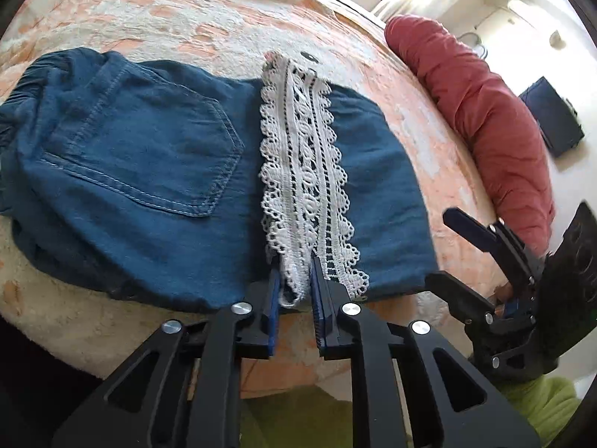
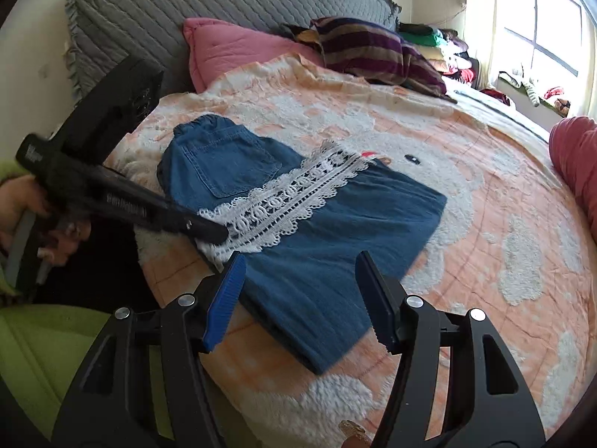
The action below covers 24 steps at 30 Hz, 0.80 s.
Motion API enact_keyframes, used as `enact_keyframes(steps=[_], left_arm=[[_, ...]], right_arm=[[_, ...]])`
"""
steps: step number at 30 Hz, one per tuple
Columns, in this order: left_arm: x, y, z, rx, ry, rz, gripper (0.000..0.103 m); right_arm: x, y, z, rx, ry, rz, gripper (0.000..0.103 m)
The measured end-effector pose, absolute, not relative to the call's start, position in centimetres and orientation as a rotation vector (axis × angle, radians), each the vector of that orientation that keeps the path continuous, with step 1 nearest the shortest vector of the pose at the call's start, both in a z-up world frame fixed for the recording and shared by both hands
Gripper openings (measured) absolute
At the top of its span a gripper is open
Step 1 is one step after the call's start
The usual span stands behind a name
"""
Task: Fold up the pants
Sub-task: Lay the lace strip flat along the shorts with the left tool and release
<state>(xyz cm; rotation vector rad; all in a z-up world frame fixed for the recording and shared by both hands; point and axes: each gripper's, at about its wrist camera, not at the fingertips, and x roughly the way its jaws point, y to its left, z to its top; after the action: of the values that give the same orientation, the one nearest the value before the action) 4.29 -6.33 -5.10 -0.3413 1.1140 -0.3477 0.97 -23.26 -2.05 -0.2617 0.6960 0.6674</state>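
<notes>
Blue denim pants (image 1: 149,171) with a white lace hem (image 1: 302,171) lie folded on the bed. The leg is laid across the seat, so the lace runs over the middle. My left gripper (image 1: 296,291) is shut on the near end of the lace hem at the bed's front edge. In the right wrist view the pants (image 2: 317,246) lie ahead with the lace (image 2: 294,201) across them. My right gripper (image 2: 298,298) is open and empty, just above the near folded edge of the pants. It also shows in the left wrist view (image 1: 444,246), to the right of the pants.
The bed has an orange and white blanket (image 2: 466,224). A red bolster (image 1: 485,127) lies along its right side. Pink (image 2: 231,48) and grey (image 2: 168,7) pillows and a striped blanket (image 2: 373,52) are at the head. A clothes pile (image 2: 447,52) sits by the window.
</notes>
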Motion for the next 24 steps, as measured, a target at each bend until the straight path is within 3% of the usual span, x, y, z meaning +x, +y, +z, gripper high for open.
enact_keyframes(steps=[3, 5, 9, 17, 24], left_arm=[[4.5, -6.5, -4.9, -0.328, 1.111, -0.347, 0.020], [4.6, -6.5, -5.0, -0.334, 1.118, -0.354, 0.031], [4.7, -7.1, -5.0, -0.296, 1.117, -0.364, 0.037], [4.9, -6.6, -5.1, -0.293, 1.114, -0.362, 0.037], [4.4, -6.1, -4.6, -0.285, 1.101, -0.336, 0.044]], right_arm=[[1.8, -23.0, -4.1, -0.326, 0.795, 0.613, 0.054], [2.1, -23.5, -5.2, -0.314, 0.849, 0.603, 0.053], [2.1, -24.8, -5.5, -0.265, 0.873, 0.605, 0.053], [1.9, -25.2, -5.0, -0.241, 0.869, 0.607, 0.053], [1.2, -26.3, -3.1, -0.225, 0.819, 0.601, 0.055]])
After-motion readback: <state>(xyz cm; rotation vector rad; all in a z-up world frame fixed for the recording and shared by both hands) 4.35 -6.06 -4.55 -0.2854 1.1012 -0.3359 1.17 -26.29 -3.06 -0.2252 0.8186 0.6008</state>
